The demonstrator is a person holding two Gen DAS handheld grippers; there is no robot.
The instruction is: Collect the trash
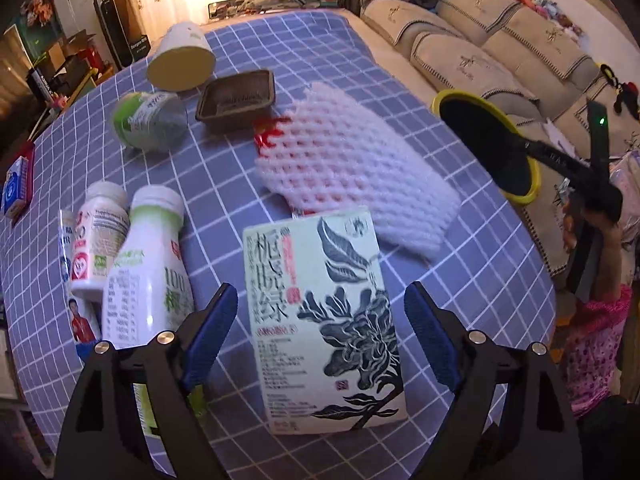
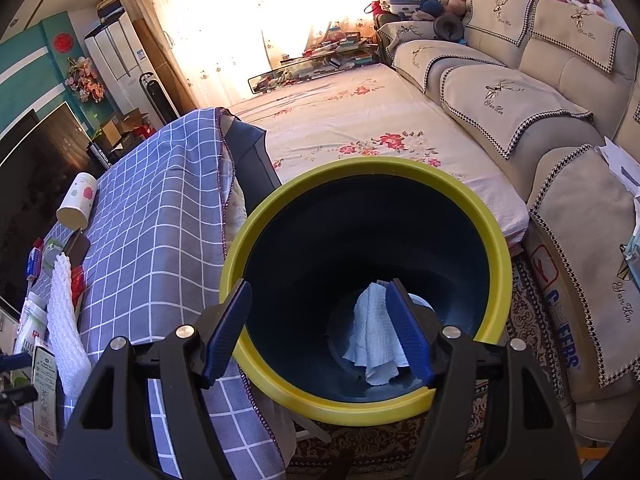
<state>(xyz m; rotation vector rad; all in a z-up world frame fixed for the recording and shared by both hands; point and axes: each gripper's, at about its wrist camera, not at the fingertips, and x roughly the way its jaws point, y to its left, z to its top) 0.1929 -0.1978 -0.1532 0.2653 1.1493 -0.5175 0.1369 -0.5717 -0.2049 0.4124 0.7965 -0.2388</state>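
The left gripper (image 1: pixel 320 320) points down at the desk (image 1: pixel 224 52) with its blue fingers (image 1: pixel 214 326) spread wide. A green tea carton (image 1: pixel 320 320) lies flat between them, touching neither pad. Just past the fingertips lies a white foam fruit net (image 1: pixel 352 168); beyond it sit a brown plastic tray (image 1: pixel 238 98), a tipped yoghurt cup (image 1: pixel 150 120) and a paper cup (image 1: pixel 182 58) on its side. Outside the left finger lie a white drink bottle (image 1: pixel 150 264) and a small pill bottle (image 1: pixel 100 244).

The right gripper (image 2: pixel 320 328) has its fingers (image 2: pixel 228 332) clamped on the yellow rim of a dark bin (image 2: pixel 496 248), one outside the wall and one inside. Crumpled tissue (image 2: pixel 372 336) lies at the bin's bottom, against the inner finger.
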